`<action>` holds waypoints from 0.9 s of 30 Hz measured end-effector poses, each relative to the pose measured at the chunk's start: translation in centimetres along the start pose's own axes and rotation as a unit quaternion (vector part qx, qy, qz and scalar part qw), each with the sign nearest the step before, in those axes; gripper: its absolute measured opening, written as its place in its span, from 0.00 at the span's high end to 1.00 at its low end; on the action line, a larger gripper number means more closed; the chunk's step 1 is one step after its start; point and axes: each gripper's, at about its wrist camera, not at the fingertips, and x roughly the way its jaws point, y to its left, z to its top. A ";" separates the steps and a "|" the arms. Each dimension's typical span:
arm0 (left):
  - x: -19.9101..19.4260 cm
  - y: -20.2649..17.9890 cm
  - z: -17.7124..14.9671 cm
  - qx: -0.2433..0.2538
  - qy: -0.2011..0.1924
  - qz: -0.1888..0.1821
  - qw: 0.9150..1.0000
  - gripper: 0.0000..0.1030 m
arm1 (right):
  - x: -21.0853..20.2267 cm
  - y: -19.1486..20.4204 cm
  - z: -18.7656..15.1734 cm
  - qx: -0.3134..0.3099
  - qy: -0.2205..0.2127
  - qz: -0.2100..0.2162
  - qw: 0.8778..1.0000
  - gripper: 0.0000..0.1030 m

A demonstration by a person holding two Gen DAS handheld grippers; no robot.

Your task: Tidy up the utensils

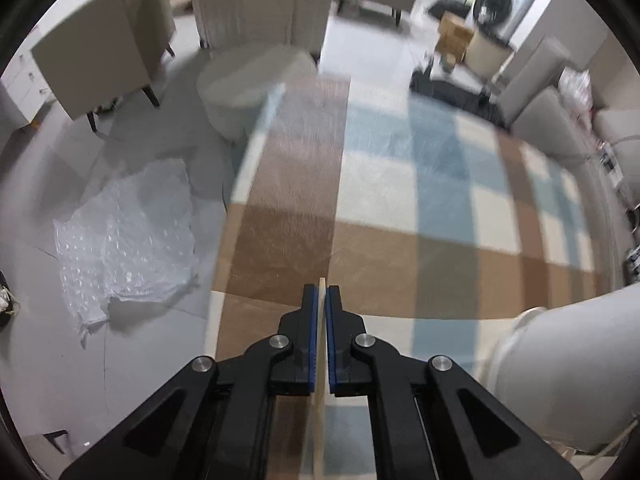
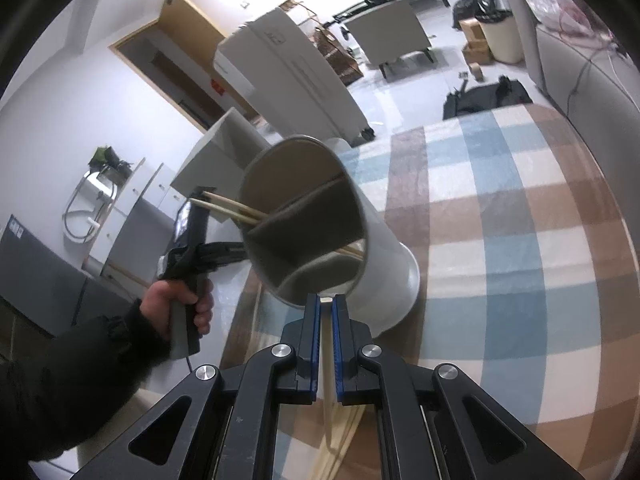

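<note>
a checked tablecloth (image 2: 500, 240) in blue, tan and cream covers the table, with grey floor, pale chairs and a crumpled sheet of bubble wrap (image 1: 124, 236) beyond its edge.

my right gripper (image 2: 326, 308) has its blue pads (image 2: 316, 344) drawn in on a pale wooden chopstick (image 2: 327, 384); the square tip shows between them and the shaft runs back down toward more pale sticks lying on the cloth below the frame's bottom. just ahead of the tip stands the white utensil holder (image 2: 384, 264), its rim close to the fingertips. it has an inner divider, and two chopsticks (image 2: 228, 208) already lean out of the far compartment toward the left.

left of the holder, off the table edge, i see my left hand (image 2: 180, 304) gripping the other tool's handle.

my left gripper (image 1: 322, 300) is pinched on a thin pale chopstick seen edge-on (image 1: 321, 400), the pads nearly meeting on it. it points out across the cloth, and the white holder bulges in at the lower right (image 1: 568, 368) of that view, blurred. the left view is smeared with motion blur.
</note>
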 end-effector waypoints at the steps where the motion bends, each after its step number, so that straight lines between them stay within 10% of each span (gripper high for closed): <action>1: -0.8 0.0 -0.2 -0.001 -0.008 -0.001 1.000 1.00 | -0.3 0.6 0.0 -0.014 -0.007 -0.003 1.000 0.95; 12: -11.4 -2.0 -5.8 0.019 -0.090 -0.021 0.996 1.00 | -2.1 4.4 -1.1 -0.090 -0.040 -0.025 0.995 0.95; 27: -14.5 -7.0 -9.4 0.077 -0.122 -0.062 0.988 1.00 | -5.3 6.5 -3.9 -0.104 -0.072 -0.052 0.991 0.96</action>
